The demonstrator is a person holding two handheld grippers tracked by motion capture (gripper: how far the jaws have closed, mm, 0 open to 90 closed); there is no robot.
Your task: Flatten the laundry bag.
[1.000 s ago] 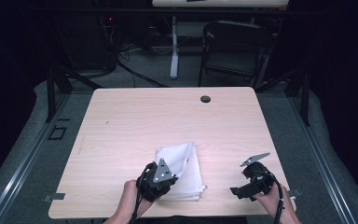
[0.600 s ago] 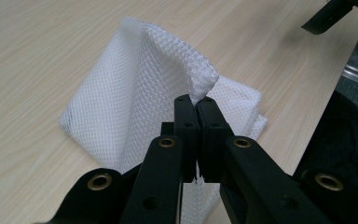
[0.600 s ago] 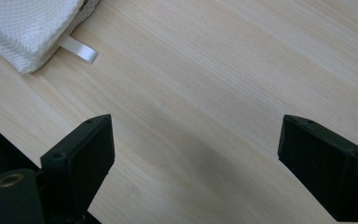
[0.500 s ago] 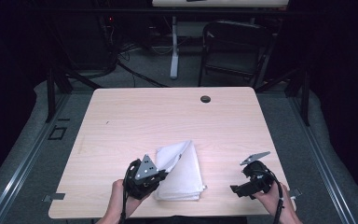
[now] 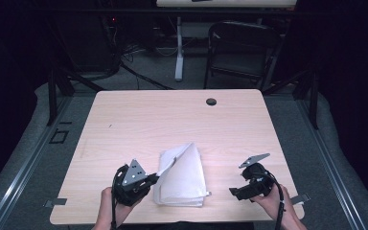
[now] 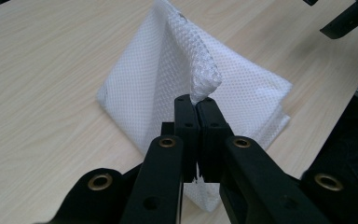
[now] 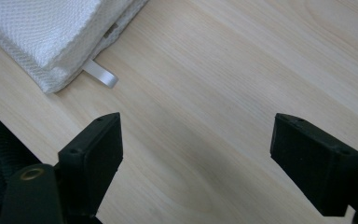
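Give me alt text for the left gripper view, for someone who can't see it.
The left gripper, jaws shut, pinches a corner of a folded white mesh cloth and lifts that layer into a peak. The rest of the cloth lies flat on a light wooden table. The right gripper shows at the top right edge.

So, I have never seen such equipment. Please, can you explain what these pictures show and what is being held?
A person sits at a wooden table and holds a hand tool with two black jaws in each hand. One picture is taken from a camera above the table; the other two come from small cameras riding on each tool. A folded white mesh cloth lies on the table. The left gripper is shut on a raised corner of it. The right gripper holds nothing: its jaws have just been closing a little, yet stand open over bare wood beside the cloth's small loop tag.
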